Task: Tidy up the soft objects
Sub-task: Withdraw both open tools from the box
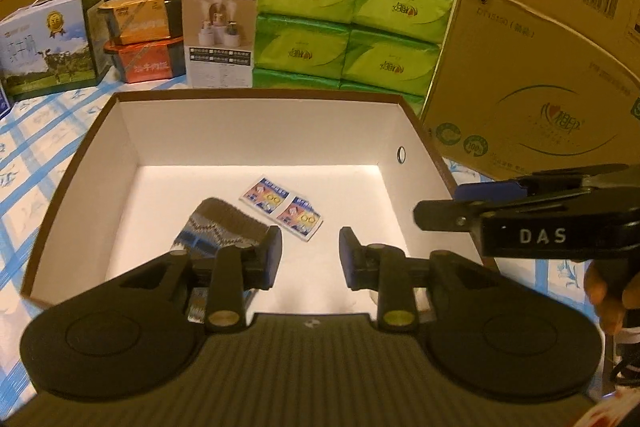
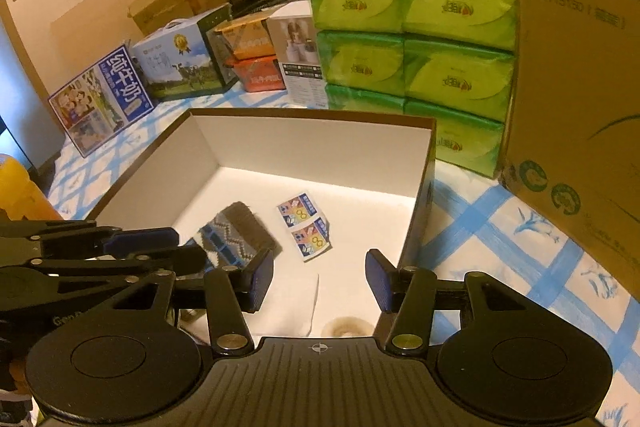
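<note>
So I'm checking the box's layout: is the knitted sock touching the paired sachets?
Apart. The right wrist view shows bare white floor of the box between the knitted sock and the paired sachets.

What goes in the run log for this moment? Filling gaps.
left gripper: open, empty | right gripper: open, empty | sock: in box

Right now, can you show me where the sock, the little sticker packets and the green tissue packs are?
sock (image 2: 236,233): right wrist view, on its zigzag knit middle.
sticker packets (image 1: 282,207): left wrist view, where the two packets join.
green tissue packs (image 1: 348,27): left wrist view, middle of the stack's front.
</note>
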Demonstrator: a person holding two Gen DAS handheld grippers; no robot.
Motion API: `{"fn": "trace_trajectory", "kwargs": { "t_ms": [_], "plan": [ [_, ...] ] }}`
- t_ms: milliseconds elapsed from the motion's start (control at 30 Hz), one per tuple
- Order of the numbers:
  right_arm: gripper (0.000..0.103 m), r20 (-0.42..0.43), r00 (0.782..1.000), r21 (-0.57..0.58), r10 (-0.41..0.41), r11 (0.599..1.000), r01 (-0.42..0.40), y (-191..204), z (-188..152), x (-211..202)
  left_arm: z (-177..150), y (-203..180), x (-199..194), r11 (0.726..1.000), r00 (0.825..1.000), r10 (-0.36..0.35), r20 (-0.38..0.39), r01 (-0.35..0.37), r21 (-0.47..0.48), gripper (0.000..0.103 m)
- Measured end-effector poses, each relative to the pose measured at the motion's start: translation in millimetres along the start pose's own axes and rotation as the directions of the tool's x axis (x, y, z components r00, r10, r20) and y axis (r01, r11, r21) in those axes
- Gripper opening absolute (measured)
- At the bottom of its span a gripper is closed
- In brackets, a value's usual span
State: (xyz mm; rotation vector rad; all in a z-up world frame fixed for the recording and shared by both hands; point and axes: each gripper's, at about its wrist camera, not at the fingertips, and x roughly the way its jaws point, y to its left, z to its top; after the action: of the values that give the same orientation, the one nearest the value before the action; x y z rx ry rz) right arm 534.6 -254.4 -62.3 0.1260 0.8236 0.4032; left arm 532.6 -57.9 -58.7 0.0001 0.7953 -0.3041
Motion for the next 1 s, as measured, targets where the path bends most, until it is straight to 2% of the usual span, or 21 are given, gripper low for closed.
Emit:
{"fn": "trace_trajectory", "kwargs": {
  "t_ms": [267,533,800,1000],
  "plan": [
    [0.051,0.010,1.000,0.000,-0.001,1.000,0.001,12,-4,-23,-1,-2,-36,1.000,1.000,0.004,0.027,-0.004,-0.003,0.031],
    [0.051,0.046,0.999,-0.003,0.021,1.000,-0.021,35,-13,-66,-13,-7,-95,1.000,0.999,-0.008,0.053,0.009,-0.014,0.032],
    [0.051,0.135,0.989,0.018,0.069,0.997,-0.072,65,-44,-146,-43,-23,-181,1.000,0.995,-0.006,0.095,0.007,-0.016,0.033],
    [0.051,0.210,0.974,-0.004,0.083,0.996,-0.084,91,-87,-213,-78,-41,-251,1.000,0.990,-0.002,0.140,0.004,-0.016,0.034]
  ]
}}
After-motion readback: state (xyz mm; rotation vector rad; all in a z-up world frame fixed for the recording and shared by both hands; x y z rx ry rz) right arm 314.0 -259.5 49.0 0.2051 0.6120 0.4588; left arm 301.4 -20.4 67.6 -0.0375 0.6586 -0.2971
